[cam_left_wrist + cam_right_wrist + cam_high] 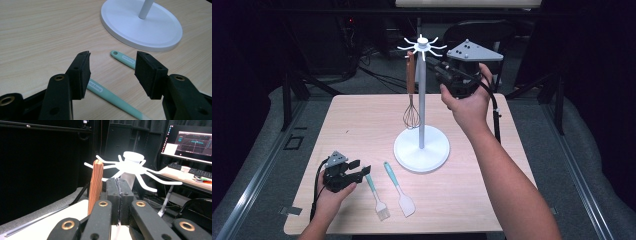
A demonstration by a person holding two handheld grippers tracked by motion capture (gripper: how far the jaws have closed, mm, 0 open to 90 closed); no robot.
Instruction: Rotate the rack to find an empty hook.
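Whisk [411, 107] with the wooden handle and dark wire head is already hanging off one prong of the tall white hook stand [421, 150], so that part looks done to me. Two tools are left flat on the pale wood table [362, 125]: a mint-handled pastry brush [376, 194] and a mint-handled spatula with a white blade [399, 189].

The right gripper [443, 70] is up by the stand's spoked top, and its jaws are pressed flat together with nothing I can make out between them. The whisk's wooden handle sits just off to the side of its fingertips, apparently not touching, though that view is cramped so I wouldn't swear to it.

The left gripper [112, 71] is down low with its jaws spread wide. The brush handle runs under the pad on one side, and the spatula handle's end pokes out just beyond the other pad. Neither is grabbed yet. My guess is the brush goes up next, so roughly a third done.
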